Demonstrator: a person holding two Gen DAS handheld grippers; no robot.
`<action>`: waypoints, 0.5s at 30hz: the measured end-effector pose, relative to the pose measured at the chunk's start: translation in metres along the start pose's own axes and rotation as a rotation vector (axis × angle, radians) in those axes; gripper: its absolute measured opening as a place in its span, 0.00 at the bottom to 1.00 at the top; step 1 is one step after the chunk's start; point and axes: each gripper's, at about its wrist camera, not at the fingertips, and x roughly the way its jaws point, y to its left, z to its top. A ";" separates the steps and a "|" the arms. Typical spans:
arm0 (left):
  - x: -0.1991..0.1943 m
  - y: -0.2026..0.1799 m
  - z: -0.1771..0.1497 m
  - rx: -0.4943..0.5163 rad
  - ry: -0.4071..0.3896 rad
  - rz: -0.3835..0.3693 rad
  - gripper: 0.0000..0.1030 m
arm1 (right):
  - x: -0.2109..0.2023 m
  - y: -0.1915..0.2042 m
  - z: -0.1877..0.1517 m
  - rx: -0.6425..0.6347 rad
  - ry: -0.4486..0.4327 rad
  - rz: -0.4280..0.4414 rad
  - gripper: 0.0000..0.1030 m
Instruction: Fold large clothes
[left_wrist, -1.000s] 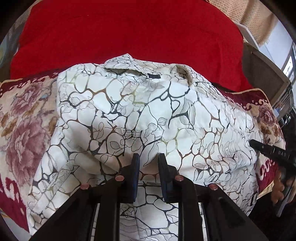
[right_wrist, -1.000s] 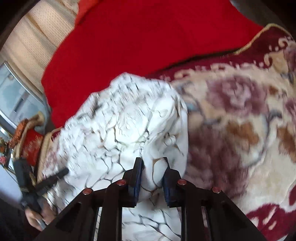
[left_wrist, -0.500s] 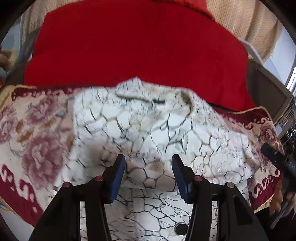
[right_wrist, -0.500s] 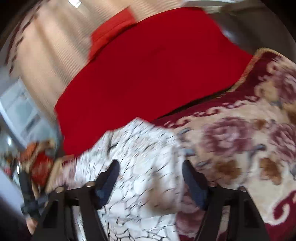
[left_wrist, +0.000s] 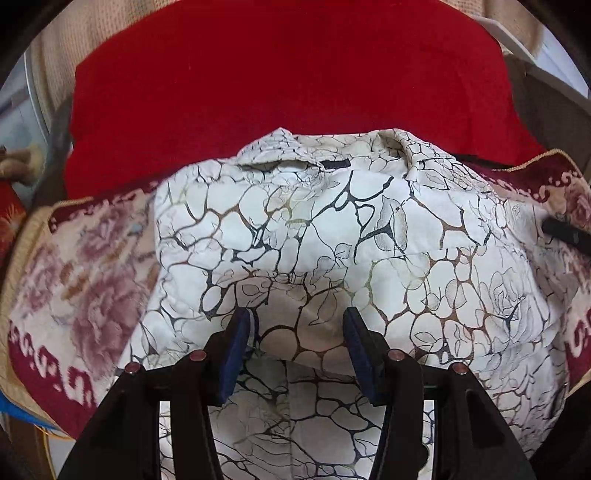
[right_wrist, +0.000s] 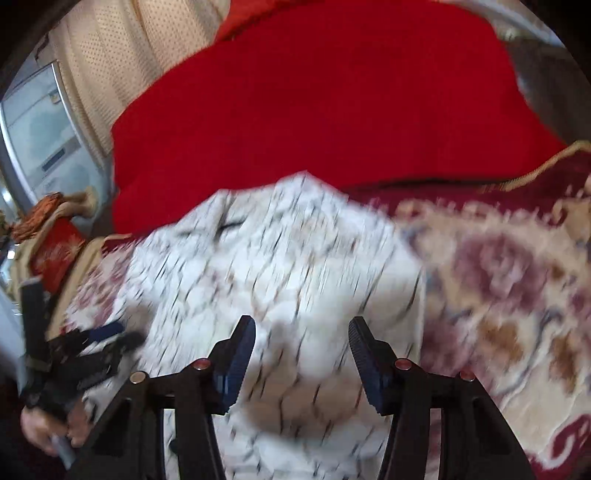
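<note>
White garment (left_wrist: 332, 236) with a black and brown crackle print lay folded over itself across the middle of the left wrist view, its collar (left_wrist: 295, 162) toward the upper centre, against a red cushion (left_wrist: 288, 74) that filled the top of the frame. Under the garment, a floral blanket (left_wrist: 85, 266), cream and maroon, showed at the left and right edges. Left tool (left_wrist: 299, 332) stood at the lower centre, jaws roughly half apart, blue pads clear of the cloth on both sides; a folded edge of the garment lay between and beneath them, nothing gripped. The far tip of the other tool showed dark at the right edge of that view. Right wrist view was blurred. Right tool (right_wrist: 303, 339) sat at the lower centre, jaws about half open and closing slightly, over the garment's right part, with cloth seen in the gap but not pinched. The same floral blanket filled the right half there, and the red cushion the top. At lower left of that view a hand (right_wrist: 48, 428) held the left tool's black frame. Pale curtain (right_wrist: 96, 62) and a window (right_wrist: 33, 125) at upper left.
</note>
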 end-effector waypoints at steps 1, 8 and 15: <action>0.001 0.000 -0.001 0.006 -0.001 0.006 0.51 | 0.004 0.003 0.003 -0.010 -0.005 -0.013 0.55; 0.003 -0.008 -0.001 0.046 -0.020 0.049 0.51 | 0.077 0.007 -0.003 0.035 0.186 -0.050 0.55; -0.001 -0.007 -0.002 0.051 -0.036 0.085 0.51 | 0.037 0.018 -0.005 0.012 0.093 -0.015 0.55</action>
